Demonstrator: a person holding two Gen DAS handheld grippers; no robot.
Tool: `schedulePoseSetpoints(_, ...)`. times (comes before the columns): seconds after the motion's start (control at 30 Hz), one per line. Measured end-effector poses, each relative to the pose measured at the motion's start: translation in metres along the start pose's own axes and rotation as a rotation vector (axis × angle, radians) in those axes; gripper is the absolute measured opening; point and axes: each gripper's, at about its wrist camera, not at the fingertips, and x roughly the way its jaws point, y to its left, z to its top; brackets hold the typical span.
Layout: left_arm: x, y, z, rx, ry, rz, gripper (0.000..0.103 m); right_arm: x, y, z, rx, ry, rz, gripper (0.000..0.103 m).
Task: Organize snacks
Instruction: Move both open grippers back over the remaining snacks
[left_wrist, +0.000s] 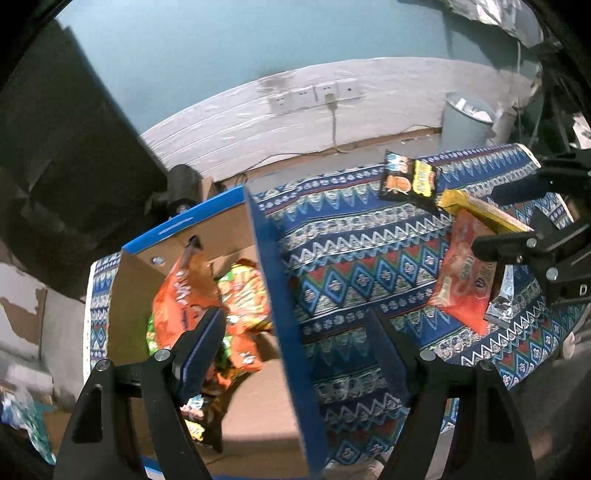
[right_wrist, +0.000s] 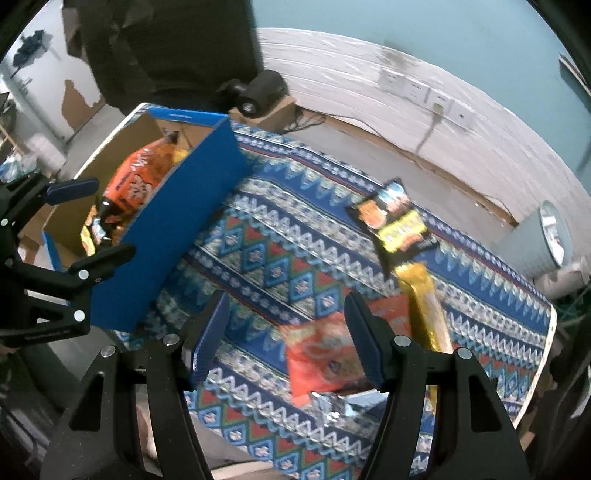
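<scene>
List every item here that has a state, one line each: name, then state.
Cardboard box: open-topped, partly filled with snack bags.
Orange snack bag: inside the box, propped upright.
Black snack bag: lying flat on the patterned cloth.
Yellow packet: lying on the cloth.
Red-orange bag: flat on the cloth.
Silver wrapper: on the cloth beside the red-orange bag.
Left gripper: open, empty.
Right gripper: open, empty.
</scene>
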Motion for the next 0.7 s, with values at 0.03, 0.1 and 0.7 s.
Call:
schedulePoseSetpoints(0.03, 0.001, -0.006, 0.002, 0.014, -0.002, -0.002, 0.079, 0.0, -0.005, -0.002, 0.007, 0.0, -0.005, 0.065)
schedulePoseSetpoints(0.1, 0.003, -0.014, 0.004, 0.031, -0.004, -0.002, 0.079, -0.002, -0.016, -0.008, 0.024, 0.001, -0.015, 0.065)
schedulePoseSetpoints(0.7, 0.037, -0.111, 0.032, 0.192, 0.034, -0.114, 0.08, 0.0, -0.113, -0.055, 0.18, 0.021, -0.076, 0.065)
